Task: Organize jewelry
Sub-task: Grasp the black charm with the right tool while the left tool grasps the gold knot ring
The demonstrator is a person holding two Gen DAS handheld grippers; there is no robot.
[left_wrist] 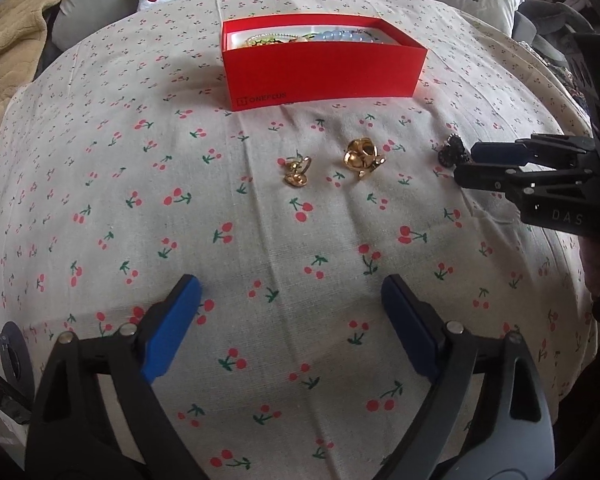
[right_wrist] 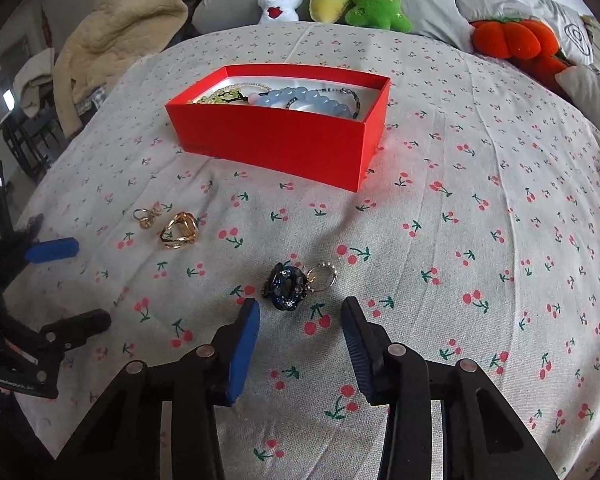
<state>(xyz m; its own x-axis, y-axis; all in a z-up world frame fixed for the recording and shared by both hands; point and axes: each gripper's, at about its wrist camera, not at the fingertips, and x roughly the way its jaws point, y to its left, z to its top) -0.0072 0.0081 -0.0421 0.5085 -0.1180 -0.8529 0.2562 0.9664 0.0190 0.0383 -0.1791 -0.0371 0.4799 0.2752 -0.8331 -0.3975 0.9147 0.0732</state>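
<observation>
Your left tool [left_wrist: 290,300] hangs released, its blue pads wide apart over bare cherry-print bedspread [left_wrist: 100,208]. Your right tool [right_wrist: 300,318] is also released, pads part-way apart, just short of the dark blue jewelled ring [right_wrist: 285,286] and touching nothing. Two gold rings [left_wrist: 326,164] lie between your tools. The red box [right_wrist: 284,140] beyond holds bead bracelets [right_wrist: 312,100].
</observation>
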